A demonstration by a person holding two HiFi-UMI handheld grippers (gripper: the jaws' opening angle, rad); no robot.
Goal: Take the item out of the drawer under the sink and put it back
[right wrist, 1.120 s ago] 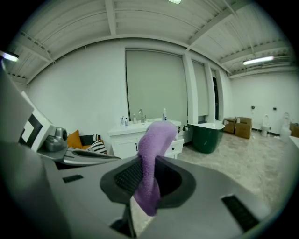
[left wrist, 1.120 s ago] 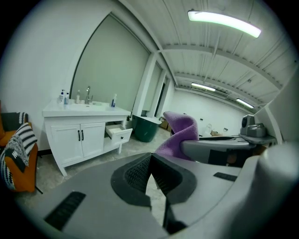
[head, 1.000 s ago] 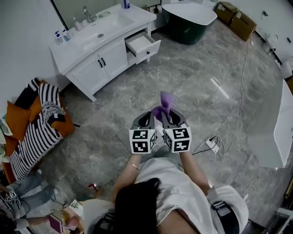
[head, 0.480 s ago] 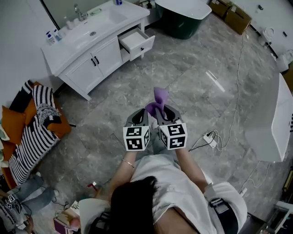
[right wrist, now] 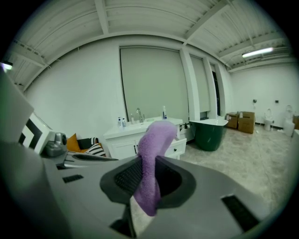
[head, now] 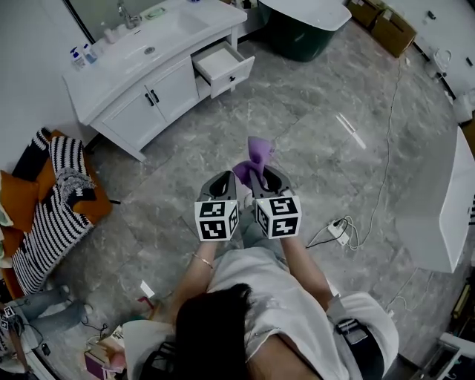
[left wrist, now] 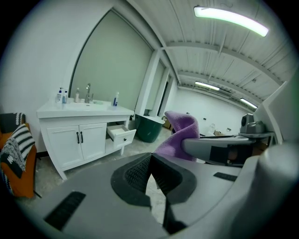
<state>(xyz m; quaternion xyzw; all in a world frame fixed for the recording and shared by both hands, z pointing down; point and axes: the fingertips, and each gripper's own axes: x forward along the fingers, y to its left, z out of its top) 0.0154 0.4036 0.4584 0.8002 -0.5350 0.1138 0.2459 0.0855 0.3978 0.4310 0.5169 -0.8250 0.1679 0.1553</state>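
Recording the right tool [right wrist: 147, 175] as clamped on the purple cloth [right wrist: 156, 144], pinching it along one narrow fold and leaving the upper end flopping loose above the jaws. Recording the left tool [left wrist: 150, 172] as closed with nothing in it, riding just beside the right one at lower centre of the head view. Placing the cloth well apart from the open drawer [head: 223, 65], which is standing pulled out of the white cabinet [head: 141, 96] at upper left of the frame; judging the item as out and the return as not yet done. Flagging a possible slip of the cloth, owing to the thin pinch on soft fabric. Flagging also a possible snag of the loose end on the drawer front, leaving it draped over the edge rather than inside. Warning of a trip over the cable and power strip [head: 341, 231] lying at right of centre. Noting a grey marbled tile floor [head: 334, 148], a worktop [head: 111, 67] carrying a basin, tap and small bottles, a dark green tub [head: 297, 37] at top, cardboard boxes [head: 382, 22] at upper right, and striped bedding [head: 52, 200] with orange cushions at left.
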